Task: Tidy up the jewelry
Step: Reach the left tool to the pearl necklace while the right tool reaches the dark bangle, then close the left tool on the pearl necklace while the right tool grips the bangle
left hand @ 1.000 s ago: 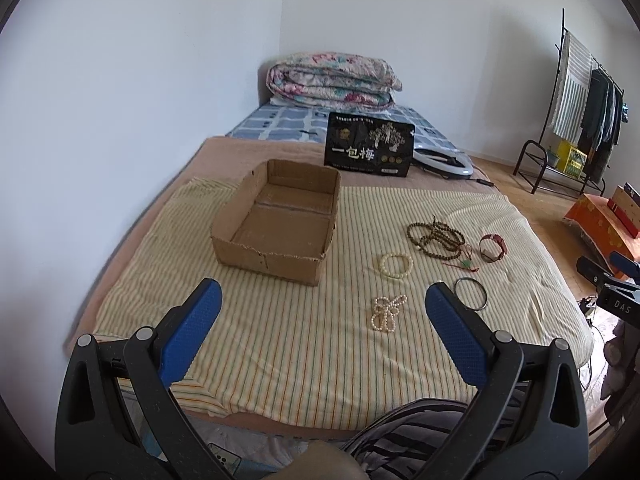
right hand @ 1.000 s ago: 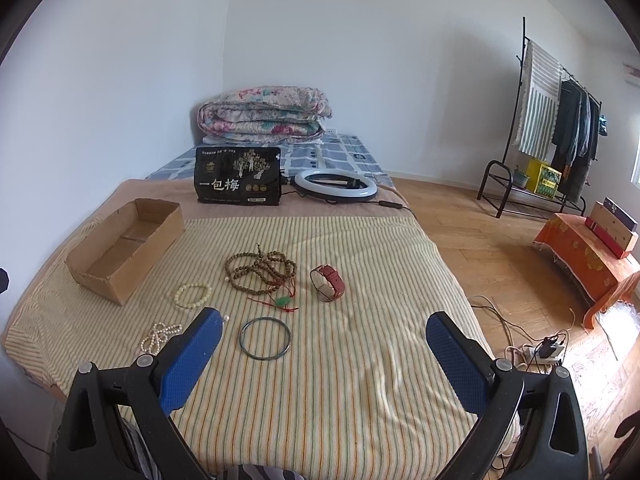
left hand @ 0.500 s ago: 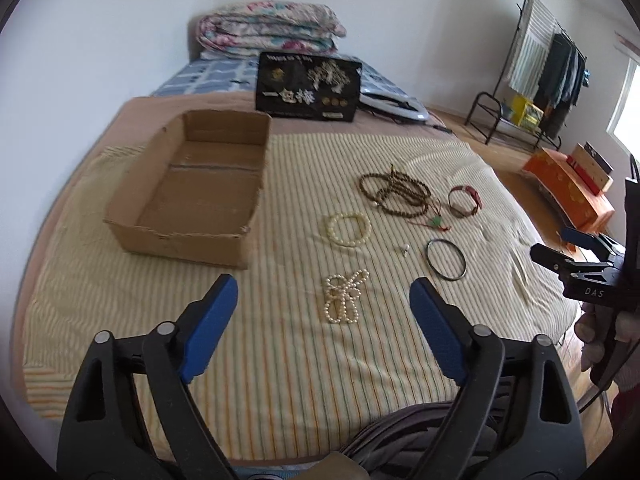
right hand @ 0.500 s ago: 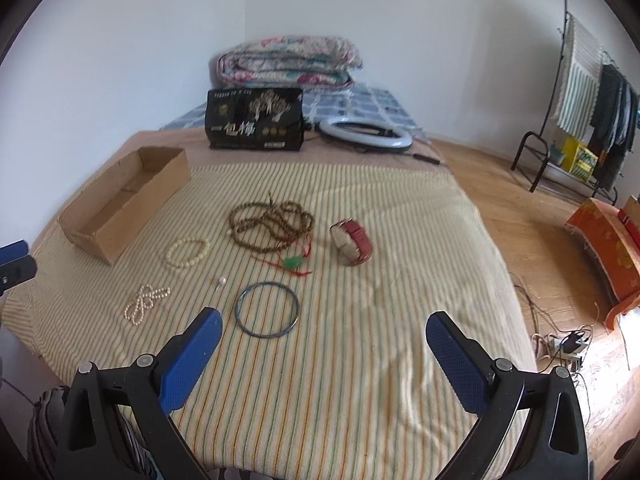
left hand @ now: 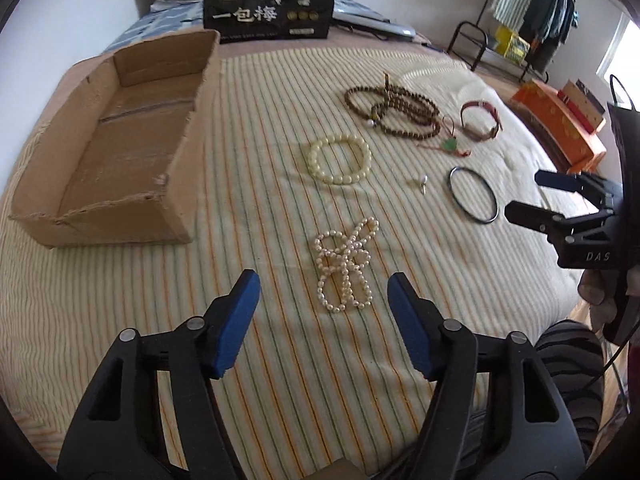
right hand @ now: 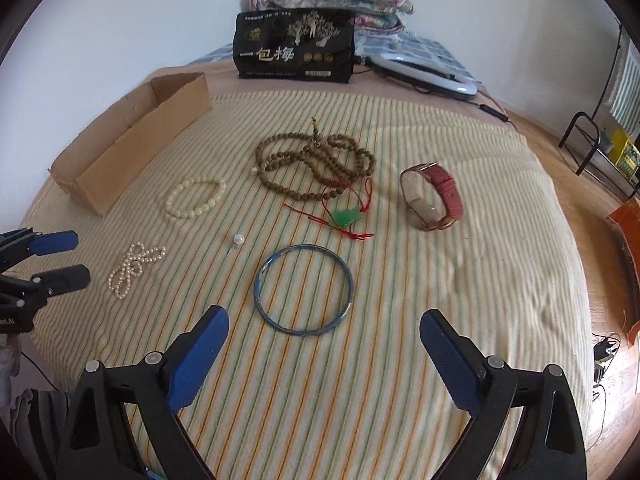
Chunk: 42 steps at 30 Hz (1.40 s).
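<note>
- The left gripper (left hand: 324,304) hung over the striped bed cover (left hand: 280,92), fingers (left hand: 240,320) apart and just closing in, the pearl necklace (left hand: 345,266) lying in a loose tangle just beyond the tips, untouched.
- The right gripper (right hand: 324,356) had its fingers (right hand: 200,356) spread wide, nothing between them — the blue bangle (right hand: 304,289) lay flat just past them.
- Farther off: a cream bead bracelet (right hand: 196,197), a long brown bead strand (right hand: 316,164) with a green pendant (right hand: 347,216) on red cord, and a red-strapped watch (right hand: 432,196) to the right.
- A single pearl earring (right hand: 238,239) sat between bracelet and bangle.
- The open cardboard box (left hand: 108,148) stood on the left — no jewelry in it.
</note>
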### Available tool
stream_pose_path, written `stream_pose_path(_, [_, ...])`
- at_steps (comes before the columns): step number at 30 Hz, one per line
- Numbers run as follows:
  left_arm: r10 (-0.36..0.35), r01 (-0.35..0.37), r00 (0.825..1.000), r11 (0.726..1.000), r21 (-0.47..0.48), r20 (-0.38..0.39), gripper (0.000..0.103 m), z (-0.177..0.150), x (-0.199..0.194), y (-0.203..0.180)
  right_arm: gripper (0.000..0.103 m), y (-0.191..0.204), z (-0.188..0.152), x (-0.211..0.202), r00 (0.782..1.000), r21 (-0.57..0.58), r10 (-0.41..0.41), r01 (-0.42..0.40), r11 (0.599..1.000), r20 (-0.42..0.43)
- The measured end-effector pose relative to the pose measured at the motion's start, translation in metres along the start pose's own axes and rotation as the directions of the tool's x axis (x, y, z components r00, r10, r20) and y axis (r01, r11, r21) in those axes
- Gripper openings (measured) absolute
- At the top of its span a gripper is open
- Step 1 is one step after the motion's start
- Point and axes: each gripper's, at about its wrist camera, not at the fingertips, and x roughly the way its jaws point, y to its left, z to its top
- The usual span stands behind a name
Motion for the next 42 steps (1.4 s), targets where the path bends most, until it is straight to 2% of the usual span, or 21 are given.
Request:
stream_pose_path(6, [0.001, 0.000, 1.000, 1.000, 0.018, -0.022, 0.065, 0.006, 0.022, -0.010, 0.096, 0.003, 0.004, 0.019, 1.000, -0.011, 0.010, -0.010, 1.000, -0.029])
stream_pose_path(10, [0.014, -0.013, 0.999, 1.000, 0.016, -0.044, 0.055, 0.008, 0.036, -0.011, 0.095, 0.009, 0.006, 0.031, 0.999, -0.035, 0.002, -0.003, 0.999, -0.045])
stream_pose_path(15, [0.025, -0.025, 0.999, 1.000, 0.019, -0.036, 0.051, 0.007, 0.043, -0.013, 0.095, 0.008, 0.008, 0.043, 0.998, -0.049, -0.001, -0.002, 0.999, -0.067])
stream_pose_path(21, [0.029, -0.029, 0.999, 0.999, 0.023, -0.031, 0.035, 0.010, 0.045, -0.014, 0.089, 0.004, 0.009, 0.056, 0.995, -0.024, 0.019, -0.021, 0.999, -0.095])
stream_pose_path(23, [0.030, -0.029, 0.999, 0.999, 0.023, -0.031, 0.027, 0.010, 0.045, -0.014, 0.089, 0.004, 0.010, 0.059, 0.995, -0.023, 0.026, -0.028, 0.999, -0.096])
stream_pose_path(26, [0.027, -0.026, 0.999, 0.999, 0.028, -0.030, 0.017, 0.011, 0.045, -0.016, 0.081, 0.006, 0.009, 0.059, 0.995, -0.029, 0.037, -0.040, 0.999, -0.093])
stream_pose_path(28, [0.019, -0.019, 0.999, 0.999, 0.026, -0.029, 0.014, 0.010, 0.045, -0.016, 0.074, 0.007, 0.009, 0.058, 0.995, -0.034, 0.048, -0.052, 0.998, -0.090])
stream_pose_path(34, [-0.008, 0.008, 1.000, 1.000, 0.002, -0.025, 0.011, 0.010, 0.039, -0.013, 0.074, 0.006, 0.008, 0.054, 0.994, -0.022, 0.057, -0.060, 0.998, -0.095])
stream_pose_path(42, [-0.022, 0.022, 1.000, 1.000, -0.001, 0.015, 0.010, 0.010, 0.019, -0.014, 0.074, 0.006, 0.005, 0.037, 0.995, -0.010, 0.076, -0.077, 0.997, -0.069])
